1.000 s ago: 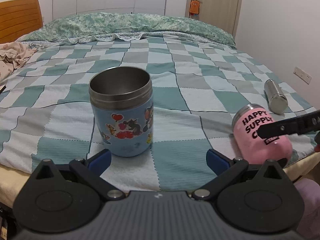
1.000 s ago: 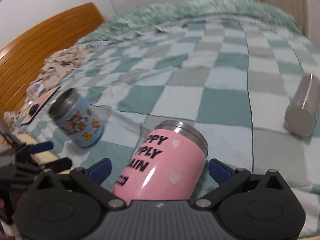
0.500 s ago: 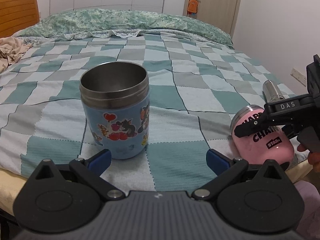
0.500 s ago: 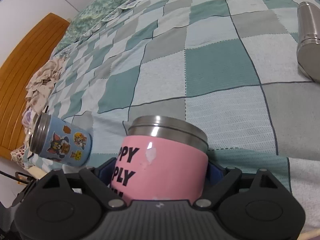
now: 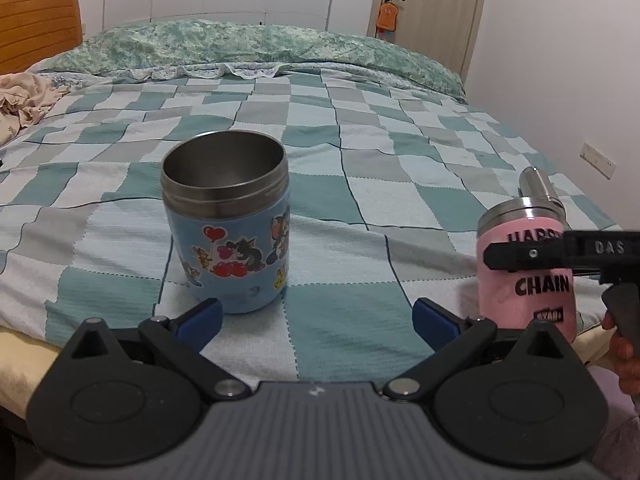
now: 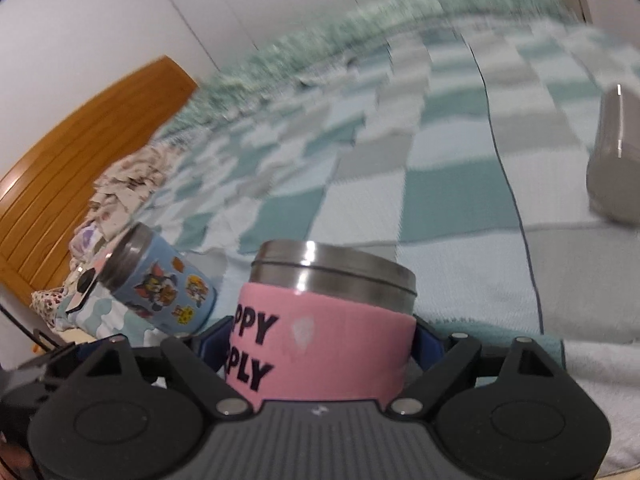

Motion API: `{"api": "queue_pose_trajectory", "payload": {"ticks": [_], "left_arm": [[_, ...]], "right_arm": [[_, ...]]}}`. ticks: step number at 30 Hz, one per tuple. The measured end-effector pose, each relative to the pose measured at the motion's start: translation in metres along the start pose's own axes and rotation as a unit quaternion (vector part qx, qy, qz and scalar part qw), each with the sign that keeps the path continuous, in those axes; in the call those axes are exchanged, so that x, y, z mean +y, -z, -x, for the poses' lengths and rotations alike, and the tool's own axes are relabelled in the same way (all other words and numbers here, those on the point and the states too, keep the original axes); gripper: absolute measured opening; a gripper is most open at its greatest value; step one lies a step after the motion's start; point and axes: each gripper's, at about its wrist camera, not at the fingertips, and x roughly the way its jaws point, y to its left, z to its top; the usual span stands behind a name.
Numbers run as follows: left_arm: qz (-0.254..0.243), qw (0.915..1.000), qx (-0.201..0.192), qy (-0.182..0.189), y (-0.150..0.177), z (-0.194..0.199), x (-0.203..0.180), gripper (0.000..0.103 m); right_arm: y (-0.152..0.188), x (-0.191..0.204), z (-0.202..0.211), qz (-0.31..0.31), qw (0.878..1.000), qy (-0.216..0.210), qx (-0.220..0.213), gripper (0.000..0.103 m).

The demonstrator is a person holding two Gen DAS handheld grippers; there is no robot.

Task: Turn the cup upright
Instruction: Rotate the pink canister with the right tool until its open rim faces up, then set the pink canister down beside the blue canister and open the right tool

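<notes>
Checkered teal-and-grey bed quilt point(image 5: 360, 200): upright blue cartoon-sticker steel cup point(image 5: 228, 232); right hand-held gripper point(image 6: 320, 344) clamped on upright pink lettered steel cup point(image 6: 324, 332); left hand-held gripper point(image 5: 316, 316) spread wide, empty.

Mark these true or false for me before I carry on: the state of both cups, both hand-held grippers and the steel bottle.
1. The blue cartoon cup stands upright, mouth open upward. True.
2. The left hand-held gripper is shut on the blue cup. False: its fingers are spread apart, and the cup stands free just beyond the left fingertip.
3. The right hand-held gripper is clamped around the pink cup. True.
4. The pink cup lies on its side. False: it is roughly upright, steel rim on top, lettering reading level in the left wrist view.
5. The steel bottle stands upright on the checked bedspread. False: it lies on its side.
</notes>
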Motion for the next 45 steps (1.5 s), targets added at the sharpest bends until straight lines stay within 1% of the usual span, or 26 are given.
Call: {"api": "queue_pose_trajectory", "payload": {"ticks": [3,5,10,13,16,18,19,21,23,27,28,29,36,38,39,40,45], "left_arm": [[0.006,0.9999,-0.008,-0.002,-0.001,0.005,0.002,0.103],[0.01,0.9998,-0.015,-0.003,-0.002,0.008,0.004,0.103],[0.021,0.9992,-0.031,-0.01,-0.008,0.014,0.008,0.103],[0.023,0.9988,-0.041,-0.016,-0.013,0.019,0.011,0.103],[0.025,0.998,-0.052,-0.024,-0.016,0.022,0.014,0.103],[0.025,0.9976,-0.058,-0.03,-0.018,0.023,0.015,0.103],[0.025,0.9973,-0.06,-0.034,-0.018,0.023,0.017,0.103],[0.024,0.997,-0.062,-0.041,-0.018,0.022,0.018,0.103],[0.024,0.9968,-0.06,-0.046,-0.017,0.019,0.021,0.103],[0.022,0.9964,-0.056,-0.059,-0.014,0.014,0.027,0.103],[0.022,0.9964,-0.055,-0.061,-0.014,0.013,0.028,0.103],[0.023,0.9963,-0.054,-0.062,-0.013,0.013,0.03,0.103],[0.022,0.9957,-0.059,-0.068,-0.012,0.017,0.031,0.103],[0.018,0.9954,-0.062,-0.07,-0.012,0.019,0.028,0.103],[0.016,0.9952,-0.067,-0.07,-0.011,0.022,0.026,0.103],[0.013,0.9949,-0.072,-0.069,-0.012,0.024,0.026,0.103],[-0.001,0.9921,-0.097,-0.079,-0.012,0.039,0.009,0.103]], "right_arm": [[0.0,0.007,0.01,0.028,0.999,-0.001,-0.037,0.086],[-0.001,0.015,0.013,0.054,0.997,0.004,-0.053,0.085],[-0.012,0.033,0.018,0.103,0.99,0.013,-0.1,0.084],[-0.026,0.05,0.022,0.137,0.981,0.017,-0.139,0.084],[-0.041,0.073,0.021,0.181,0.967,0.026,-0.177,0.084],[-0.047,0.085,0.015,0.206,0.959,0.037,-0.189,0.084],[-0.047,0.09,0.009,0.219,0.956,0.042,-0.192,0.084],[-0.044,0.096,-0.005,0.234,0.953,0.051,-0.186,0.084],[-0.037,0.096,-0.023,0.233,0.956,0.056,-0.168,0.084],[-0.014,0.083,-0.066,0.214,0.969,0.054,-0.115,0.084],[-0.006,0.081,-0.067,0.224,0.963,0.046,-0.141,0.084],[-0.001,0.083,-0.069,0.232,0.961,0.048,-0.143,0.084],[0.001,0.089,-0.067,0.239,0.959,0.056,-0.138,0.084],[0.002,0.089,-0.064,0.237,0.96,0.053,-0.136,0.089],[0.003,0.09,-0.06,0.237,0.959,0.052,-0.144,0.097],[0.005,0.091,-0.053,0.238,0.957,0.051,-0.157,0.103],[0.006,0.095,-0.007,0.252,0.944,0.035,-0.208,0.103]]}}
